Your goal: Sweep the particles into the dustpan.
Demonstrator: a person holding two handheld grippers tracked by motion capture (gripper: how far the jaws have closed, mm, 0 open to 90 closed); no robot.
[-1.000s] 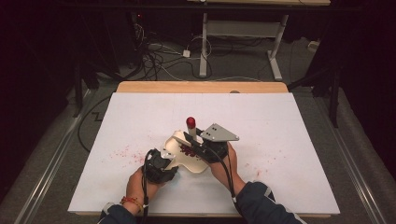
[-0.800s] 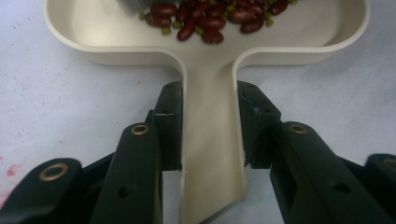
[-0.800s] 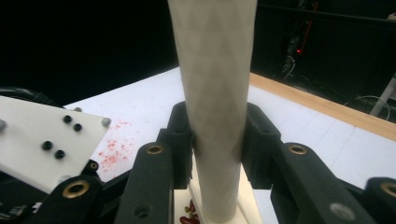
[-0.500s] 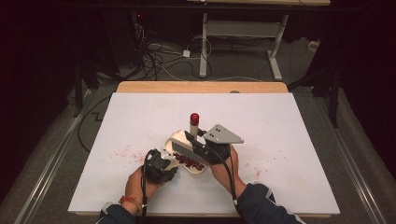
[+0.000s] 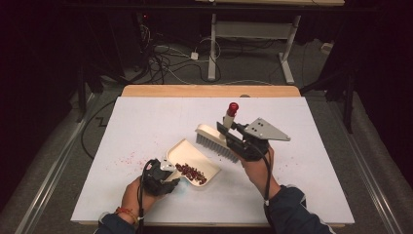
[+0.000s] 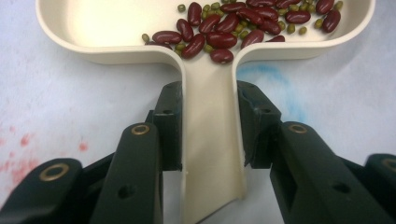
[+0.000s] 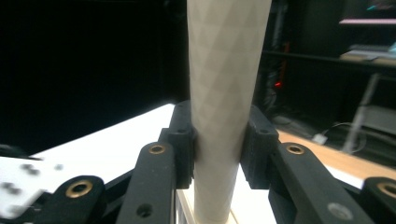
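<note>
Dustpan and brush held over the white table (image 5: 146, 117).

The cream dustpan (image 5: 182, 153) rests on the table near its front edge, left of centre, its handle (image 6: 210, 140) clamped between the jaws of the left gripper (image 5: 160, 176); the brush (image 5: 214, 140) hangs just right of the pan, bristles down, seemingly lifted clear of the sheet, its pale handle (image 7: 224, 107) pinched by the right gripper (image 5: 234, 136); red and green beans (image 6: 233, 28) lie heaped at the pan's back wall; faint red specks (image 5: 124, 158) dot the table left of the pan.
</note>
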